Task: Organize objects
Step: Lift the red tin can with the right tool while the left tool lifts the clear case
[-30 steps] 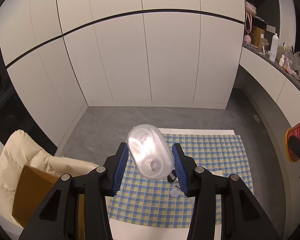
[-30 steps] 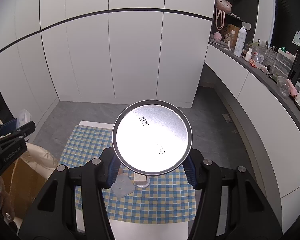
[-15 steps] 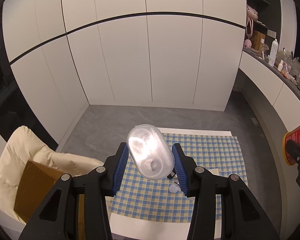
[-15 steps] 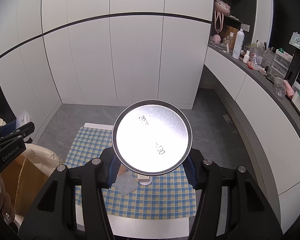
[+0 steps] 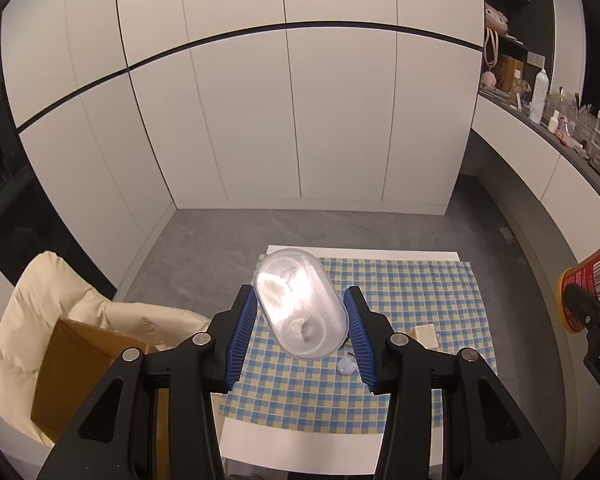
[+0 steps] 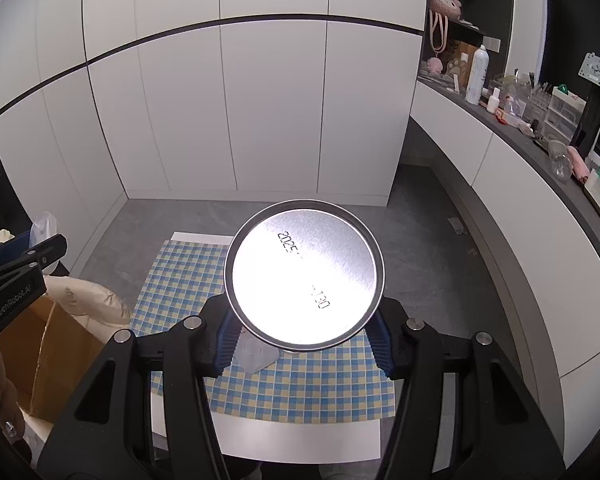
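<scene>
Clear plastic container [image 5: 302, 304] clamped in left fingers [image 5: 247, 328] | red can [image 6: 304, 278] clamped in right fingers [image 6: 380, 344], hiding checked cloth [image 6: 300, 384]

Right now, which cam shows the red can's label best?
Left wrist view. The red can sits at its right edge, side-on in the right gripper, so the red wall and barcode show. The right wrist view shows only the can's shiny metal end with a printed date, facing the lens; none of the label.
</scene>
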